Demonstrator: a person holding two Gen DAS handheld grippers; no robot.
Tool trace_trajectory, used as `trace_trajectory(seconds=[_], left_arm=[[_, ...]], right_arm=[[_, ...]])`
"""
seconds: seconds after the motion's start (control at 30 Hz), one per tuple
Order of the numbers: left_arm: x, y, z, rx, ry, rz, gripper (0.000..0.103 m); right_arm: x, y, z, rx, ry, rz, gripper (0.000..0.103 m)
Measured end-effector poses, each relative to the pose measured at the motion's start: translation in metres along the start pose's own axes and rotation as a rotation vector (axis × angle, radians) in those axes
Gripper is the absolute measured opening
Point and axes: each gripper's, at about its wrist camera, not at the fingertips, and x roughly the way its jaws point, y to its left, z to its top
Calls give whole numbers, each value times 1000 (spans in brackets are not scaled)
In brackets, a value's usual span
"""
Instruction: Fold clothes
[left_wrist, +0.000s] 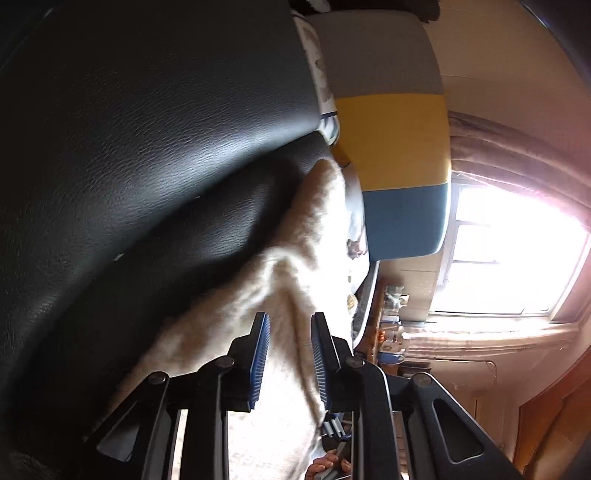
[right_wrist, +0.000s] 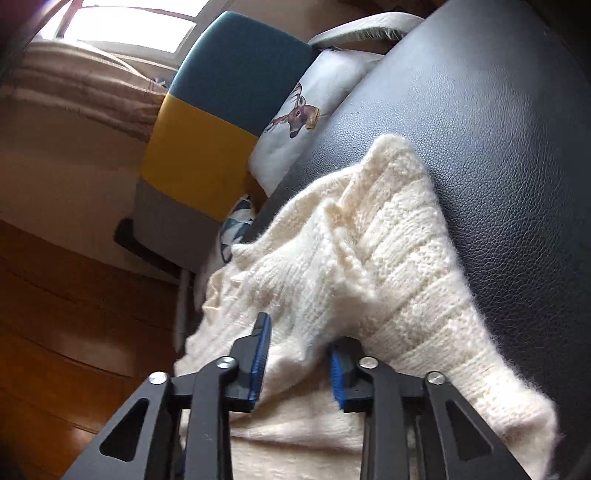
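A cream knitted sweater (right_wrist: 373, 258) lies bunched on a black leather seat (right_wrist: 498, 129), its ribbed fabric heaped in soft folds, with one fuzzy edge trailing off toward the lower right of the right wrist view. The right gripper (right_wrist: 297, 360) reaches into the near part of the heap: its two blue-padded fingers (right_wrist: 260, 360) stand apart with a thick fold of the knit between them, and the right-hand pad is partly buried under the wool, so the fingers look parted around the fabric and not clenched on it. In the left wrist view the same sweater (left_wrist: 295, 280) shows pale and blurred against the dark seat (left_wrist: 147, 129), rising in a narrow tongue away from the camera. The left gripper (left_wrist: 290, 356) also has its fingers (left_wrist: 260, 354) spread, the cloth running through the gap; whether the pads press on it I cannot tell. Beyond the seat stands a cushioned chair back (right_wrist: 207, 122) in bands of teal, yellow and grey, and a white pillow (right_wrist: 306, 122) printed with a deer's head leans between it and the seat. A bright window (left_wrist: 517, 251) with pale curtains fills the far wall, and a wooden floor (right_wrist: 66, 332) shows below.
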Motion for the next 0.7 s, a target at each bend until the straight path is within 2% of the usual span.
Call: trace_trajectory(seconds=[0.07, 0.1, 0.17, 0.27, 0.4, 0.47, 0.5, 0.53, 0.57, 0.6, 0.67, 0.7], left_arm=[[6, -8, 1, 27, 0, 14, 27], [11, -11, 1, 31, 8, 24, 27], [27, -13, 2, 19, 35, 46, 28], [45, -15, 9, -5, 38, 79, 28], [51, -21, 21, 10, 23, 107, 28], [52, -25, 23, 24, 7, 112, 22], [52, -27, 24, 40, -3, 124, 13], [53, -28, 24, 49, -9, 139, 11], [55, -28, 25, 52, -12, 152, 8], [55, -27, 27, 55, -13, 163, 8], [57, -34, 32, 65, -28, 179, 6], [57, -38, 33, 79, -35, 185, 6]], right_arm=[[-1, -1, 3, 53, -15, 82, 62], [-1, 0, 4, 72, -20, 110, 66], [1, 3, 6, 84, -16, 124, 75], [5, 8, 8, 75, -10, 108, 78], [7, 11, 10, 81, -9, 107, 82], [8, 15, 10, 55, -5, 54, 81], [8, 19, 9, 34, -4, 19, 74], [8, 22, 9, 13, -3, -17, 65], [9, 25, 8, -7, -1, -52, 52], [9, 28, 7, -28, 0, -87, 45], [9, 35, 5, -72, -1, -149, 36], [2, 41, 4, -103, -20, -150, 34]])
